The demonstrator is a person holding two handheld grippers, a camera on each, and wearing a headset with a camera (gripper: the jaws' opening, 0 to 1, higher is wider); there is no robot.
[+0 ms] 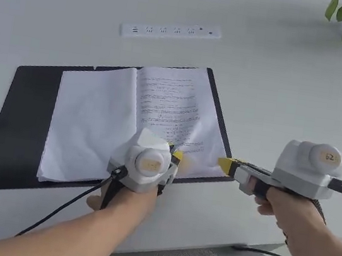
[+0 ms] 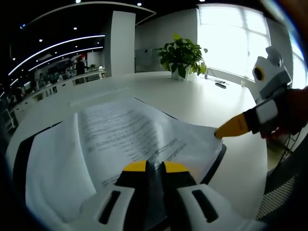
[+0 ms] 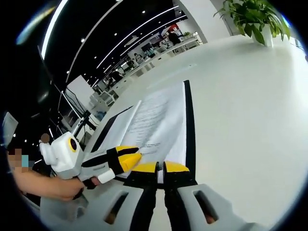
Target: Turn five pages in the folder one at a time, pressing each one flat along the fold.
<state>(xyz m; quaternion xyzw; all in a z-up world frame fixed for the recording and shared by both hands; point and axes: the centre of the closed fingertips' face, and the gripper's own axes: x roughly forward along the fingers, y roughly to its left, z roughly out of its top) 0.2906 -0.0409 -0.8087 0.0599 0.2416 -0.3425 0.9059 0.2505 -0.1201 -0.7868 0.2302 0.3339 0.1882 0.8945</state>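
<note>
Now, in the head view the folder lies open on the table, its printed page on the three o'clock half. The left gripper sits over that page's six o'clock edge, and the right gripper is just beside its outer corner. In the left gripper view our jaws are pressed together, empty. In the right gripper view they are likewise closed on nothing. We judge the printed page light, limp and easily creased, so we'd lift it by that free corner.

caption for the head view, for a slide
Open folder on a white table, left tongs and right tongs both shut at the printed page's bottom edge
</note>
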